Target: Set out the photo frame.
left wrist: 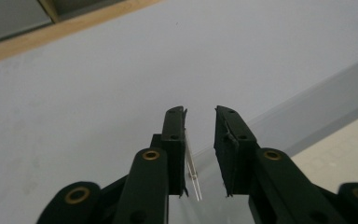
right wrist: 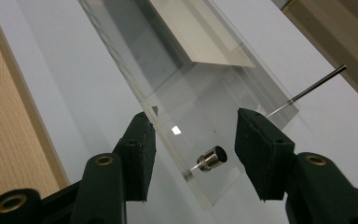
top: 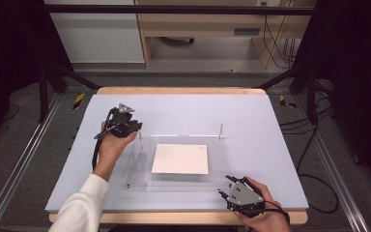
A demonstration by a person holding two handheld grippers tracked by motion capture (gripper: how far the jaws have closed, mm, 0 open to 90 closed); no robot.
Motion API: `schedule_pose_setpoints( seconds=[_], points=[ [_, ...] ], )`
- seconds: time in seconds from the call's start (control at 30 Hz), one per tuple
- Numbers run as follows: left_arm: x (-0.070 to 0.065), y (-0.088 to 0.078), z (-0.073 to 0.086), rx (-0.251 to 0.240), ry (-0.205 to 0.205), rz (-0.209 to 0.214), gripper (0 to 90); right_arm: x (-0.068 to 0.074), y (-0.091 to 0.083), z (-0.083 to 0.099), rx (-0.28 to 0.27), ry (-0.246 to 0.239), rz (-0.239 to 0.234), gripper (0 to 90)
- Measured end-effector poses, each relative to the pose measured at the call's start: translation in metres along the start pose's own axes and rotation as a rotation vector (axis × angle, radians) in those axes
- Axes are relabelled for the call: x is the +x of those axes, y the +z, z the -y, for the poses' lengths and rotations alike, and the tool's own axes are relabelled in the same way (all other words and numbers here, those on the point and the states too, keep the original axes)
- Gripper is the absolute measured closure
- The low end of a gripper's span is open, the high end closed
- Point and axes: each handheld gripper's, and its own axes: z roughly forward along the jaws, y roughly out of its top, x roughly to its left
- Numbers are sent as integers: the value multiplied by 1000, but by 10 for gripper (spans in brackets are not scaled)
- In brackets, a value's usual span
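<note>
Lying flat on the pale blue-grey table (top: pixel 270 145), a clear acrylic plate (top: pixel 140 181) ran its long axis left to right, a white sheet (top: pixel 180 158) at its middle and thin metal pins (top: pixel 221 131) upright at its corners. The left gripper (top: pixel 136 126) hung at the far left corner, jaws spread around a pin, perhaps touching it. The right gripper (top: pixel 225 186) straddled the plate's glossy near right edge, jaws parted, by a short steel stud (right wrist: pixel 211 159).
</note>
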Motion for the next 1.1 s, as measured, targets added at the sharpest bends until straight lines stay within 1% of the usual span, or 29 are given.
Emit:
schedule_pose_setpoints(
  seconds=[0.03, 0.07, 0.1, 0.13, 0.17, 0.2, 0.27, 0.33, 0.4, 0.43, 0.5, 0.53, 0.57, 0.63, 0.67, 0.73, 0.77, 0.8, 0.83, 0.87, 0.97, 1.0, 1.03, 1.1],
  points=[
    [-4, -9, 0, -38, 28, -4, 717, -1, -1, -1, 1, 5, -3, 487],
    [-5, -14, 1, -58, 42, -4, 728, -3, -2, -3, 2, 15, -9, 489],
    [-7, -21, 1, -69, 48, 5, 725, -4, -2, -4, 0, 17, -11, 493],
    [-10, -31, 3, -83, 53, 25, 686, -6, -5, -6, 1, 26, -14, 500],
    [-10, -31, 3, -83, 53, 25, 658, -6, -5, -6, 1, 26, -14, 500],
    [-13, -37, 4, -88, 58, 33, 639, -9, -7, -11, 10, 38, -22, 504],
    [-17, -46, 6, -94, 73, 52, 623, -10, -7, -12, 15, 43, -25, 505],
    [-21, -54, 8, -85, 89, 67, 620, -13, -9, -18, 34, 40, -36, 519],
    [-25, -62, 11, -102, 98, 84, 612, -16, -10, -21, 34, 42, -40, 523],
    [-27, -66, 12, -110, 100, 99, 612, -16, -10, -21, 34, 42, -40, 523],
    [-31, -72, 16, -116, 113, 108, 581, -19, -12, -24, 29, 52, -44, 527],
    [-33, -73, 17, -114, 116, 112, 579, -21, -12, -25, 28, 55, -48, 528],
    [-36, -76, 19, -109, 135, 117, 578, -24, -13, -27, 30, 60, -51, 529],
    [-38, -78, 19, -114, 137, 117, 561, -25, -13, -28, 32, 60, -53, 532],
    [-39, -81, 20, -122, 143, 115, 549, -26, -14, -31, 39, 60, -51, 539],
    [-40, -85, 20, -134, 143, 120, 536, -26, -15, -32, 43, 65, -51, 540],
    [-40, -88, 20, -142, 137, 127, 516, -27, -15, -34, 44, 64, -51, 540],
    [-41, -91, 20, -152, 138, 138, 485, -31, -16, -35, 38, 77, -57, 541],
    [-41, -91, 20, -152, 138, 138, 469, -31, -16, -35, 38, 77, -57, 541],
    [-41, -94, 20, -164, 136, 141, 469, -32, -16, -36, 36, 79, -59, 541],
    [-43, -99, 20, -182, 152, 142, 398, -37, -17, -40, 36, 87, -71, 543],
    [-44, -100, 20, -185, 156, 148, 398, -37, -17, -40, 36, 87, -71, 543],
    [-46, -102, 20, -194, 159, 155, 380, -38, -17, -40, 34, 90, -73, 544],
    [-49, -106, 20, -205, 161, 159, 322, -41, -18, -42, 29, 101, -77, 545]
  ],
)
